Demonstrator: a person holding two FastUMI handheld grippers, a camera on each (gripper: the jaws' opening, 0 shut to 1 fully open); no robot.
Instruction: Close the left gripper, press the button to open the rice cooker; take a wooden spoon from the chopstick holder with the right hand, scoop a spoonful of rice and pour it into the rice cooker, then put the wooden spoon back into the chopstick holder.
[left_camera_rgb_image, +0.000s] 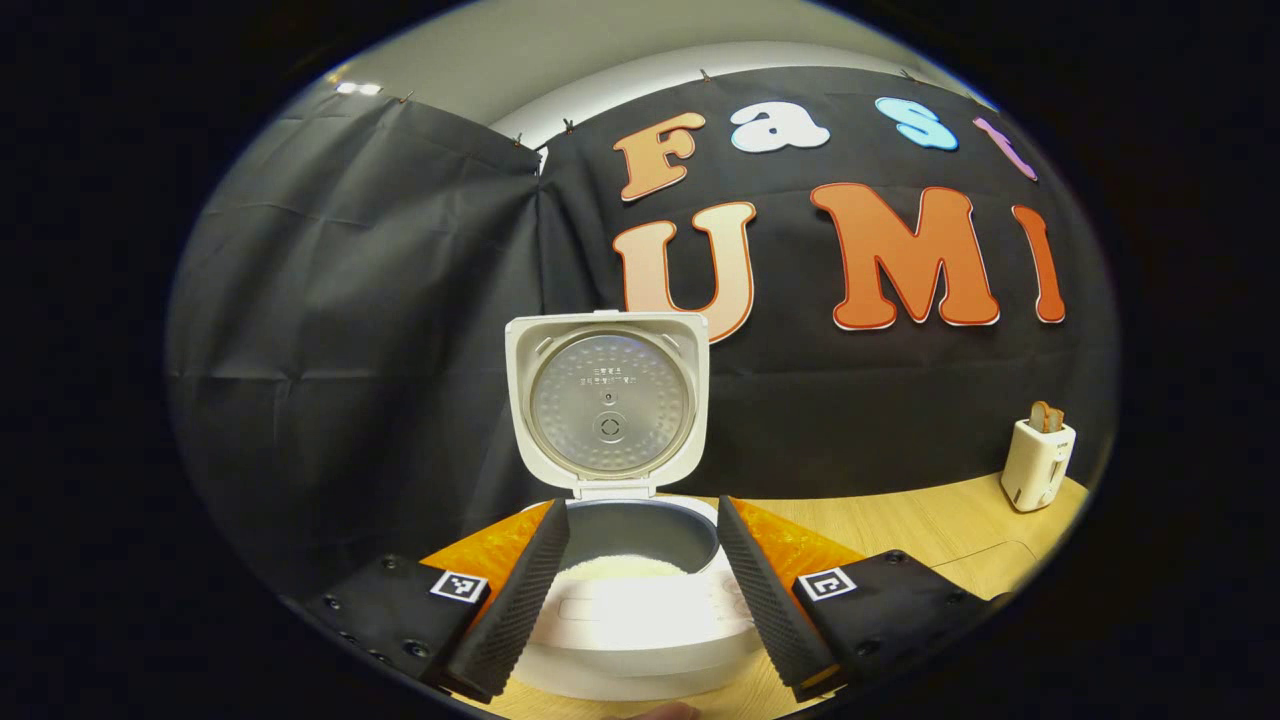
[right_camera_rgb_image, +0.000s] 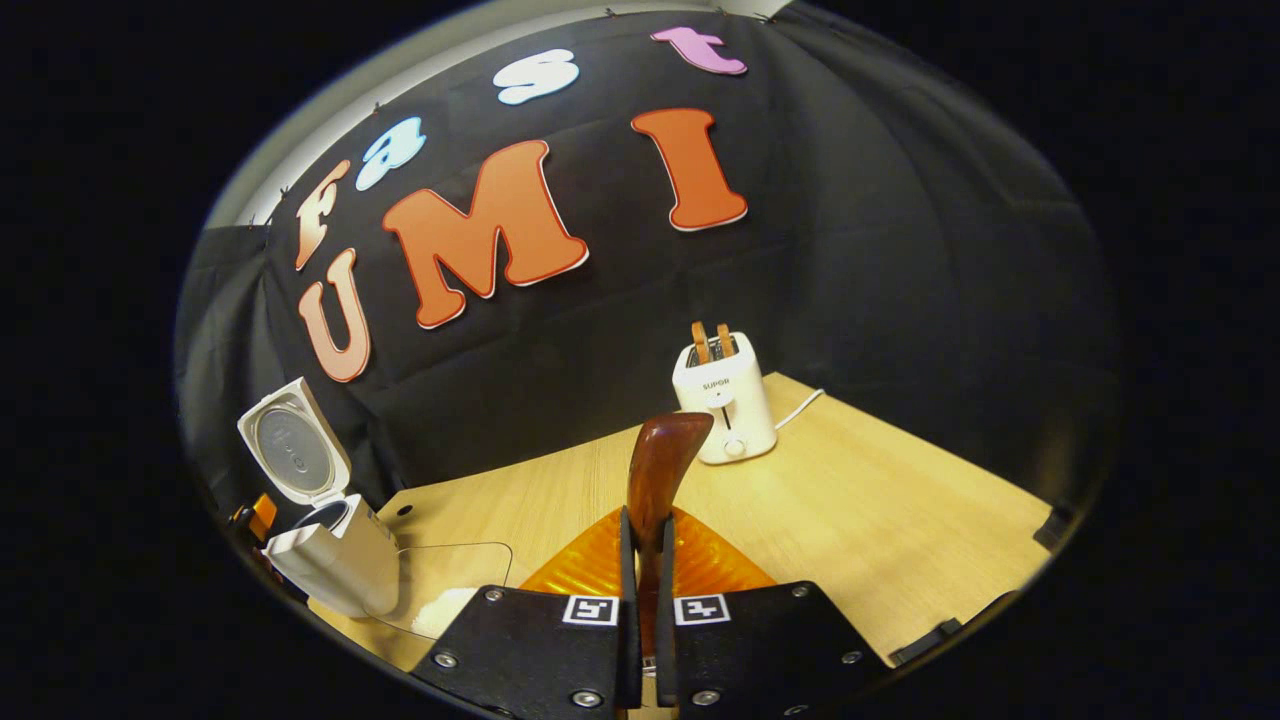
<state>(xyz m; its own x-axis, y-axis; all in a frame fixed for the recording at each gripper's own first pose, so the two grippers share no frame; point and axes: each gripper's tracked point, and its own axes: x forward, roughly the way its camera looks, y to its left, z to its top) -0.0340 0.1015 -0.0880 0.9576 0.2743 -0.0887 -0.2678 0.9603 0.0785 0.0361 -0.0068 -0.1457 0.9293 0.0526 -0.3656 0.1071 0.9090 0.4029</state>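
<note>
The white rice cooker (left_camera_rgb_image: 640, 620) stands right in front of my left gripper (left_camera_rgb_image: 642, 515) with its lid (left_camera_rgb_image: 608, 400) raised upright. White rice (left_camera_rgb_image: 620, 568) lies in its grey inner pot. The left gripper is open, and its fingers flank the pot's front with nothing between them. In the right gripper view, my right gripper (right_camera_rgb_image: 647, 516) is shut on the handle of a dark wooden spoon (right_camera_rgb_image: 665, 460), whose bowl points up and forward over the table. The open cooker (right_camera_rgb_image: 330, 550) sits far off to its left.
A white toaster (right_camera_rgb_image: 725, 400) holding two slices of bread stands at the back of the light wooden table (right_camera_rgb_image: 880, 500), also visible as the toaster (left_camera_rgb_image: 1040, 460). A clear container (right_camera_rgb_image: 450, 580) with some white rice sits just right of the cooker.
</note>
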